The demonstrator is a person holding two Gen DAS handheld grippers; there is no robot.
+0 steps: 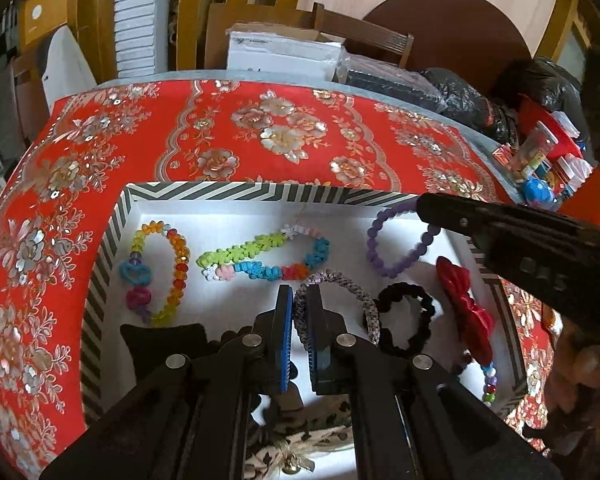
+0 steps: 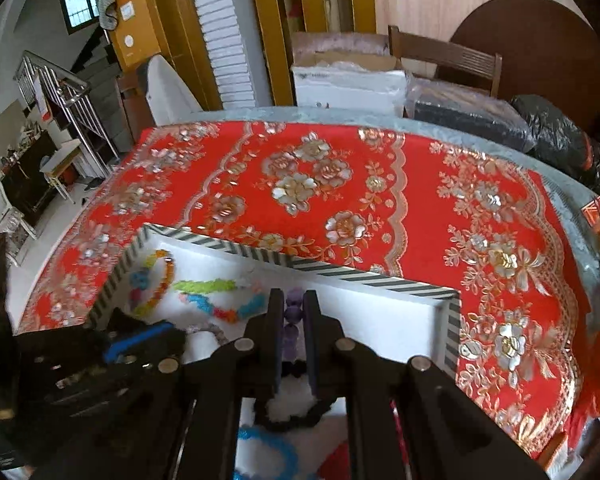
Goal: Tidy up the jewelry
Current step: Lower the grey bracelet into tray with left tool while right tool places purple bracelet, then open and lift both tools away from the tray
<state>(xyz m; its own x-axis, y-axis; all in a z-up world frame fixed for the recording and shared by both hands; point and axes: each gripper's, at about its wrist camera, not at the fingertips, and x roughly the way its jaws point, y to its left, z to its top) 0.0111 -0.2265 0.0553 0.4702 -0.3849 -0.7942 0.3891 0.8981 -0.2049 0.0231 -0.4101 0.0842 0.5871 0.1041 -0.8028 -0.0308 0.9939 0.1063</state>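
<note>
Purple bracelet (image 2: 293, 316) apparently pinched in right claw (image 2: 293, 322)

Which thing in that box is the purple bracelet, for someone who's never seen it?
Find the striped box on the red floral cloth. Near its far right corner lies the purple bracelet, the only ring of plain round beads in a single colour.

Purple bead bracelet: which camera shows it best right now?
Left wrist view: most of the purple bead bracelet shows in the striped box. Right wrist view shows only a few beads pinched in the right claw.
</note>
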